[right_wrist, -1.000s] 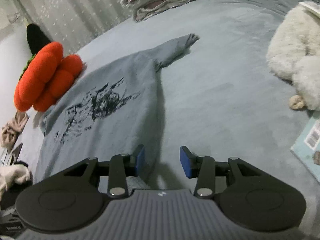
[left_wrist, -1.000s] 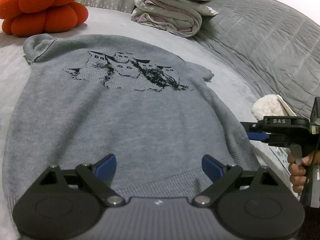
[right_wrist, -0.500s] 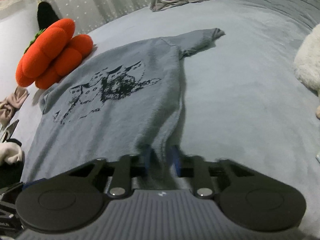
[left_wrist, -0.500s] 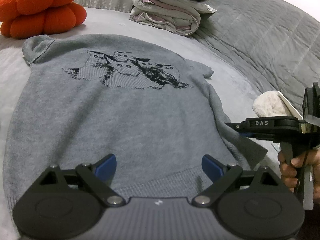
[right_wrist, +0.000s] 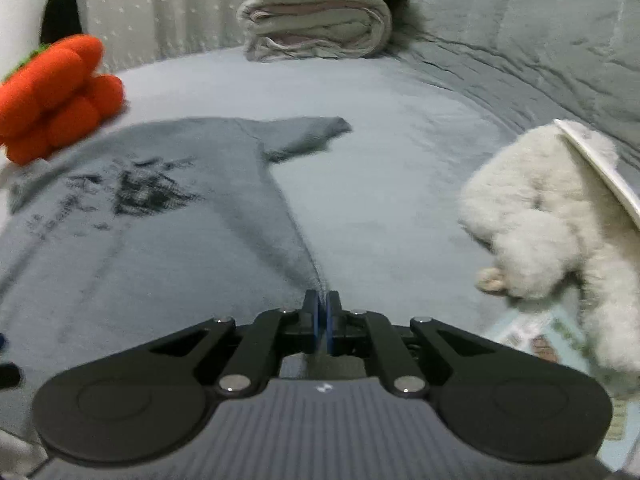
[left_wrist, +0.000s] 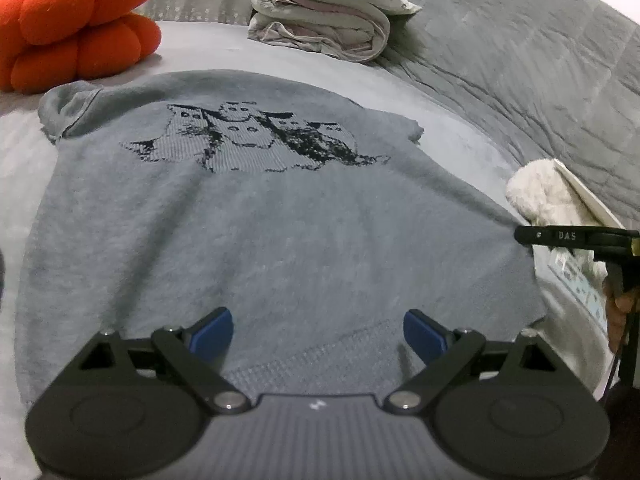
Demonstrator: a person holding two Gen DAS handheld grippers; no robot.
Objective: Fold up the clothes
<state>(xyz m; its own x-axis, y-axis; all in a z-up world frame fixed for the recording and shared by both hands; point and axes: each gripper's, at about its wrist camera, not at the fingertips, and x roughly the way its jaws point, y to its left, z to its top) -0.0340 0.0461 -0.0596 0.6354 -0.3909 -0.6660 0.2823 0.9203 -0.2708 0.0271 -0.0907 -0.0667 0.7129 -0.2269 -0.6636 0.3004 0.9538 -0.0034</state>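
Observation:
A grey sweater (left_wrist: 280,220) with a black cat print lies flat on the bed, hem toward me. My left gripper (left_wrist: 318,328) hovers open just above the ribbed hem, with nothing between its blue pads. My right gripper (right_wrist: 322,308) is shut on the sweater (right_wrist: 160,240) at its right side edge, near the hem, and the fabric runs straight into the closed jaws. In the left wrist view the right gripper (left_wrist: 520,235) reaches in from the right with the sweater's side drawn taut toward it. A hand (left_wrist: 618,312) grips its handle.
An orange pumpkin cushion (left_wrist: 76,24) sits at the far left. A folded quilt with a pillow (left_wrist: 328,20) lies at the head of the bed. To the right of the sweater are a white plush toy (right_wrist: 552,216) and a printed booklet (right_wrist: 532,340). A grey bedspread (left_wrist: 520,60) rises at the right.
The right gripper went from open to shut on the sweater's right side edge and drew it out to the right, smoothing that side. The left gripper stayed put, open.

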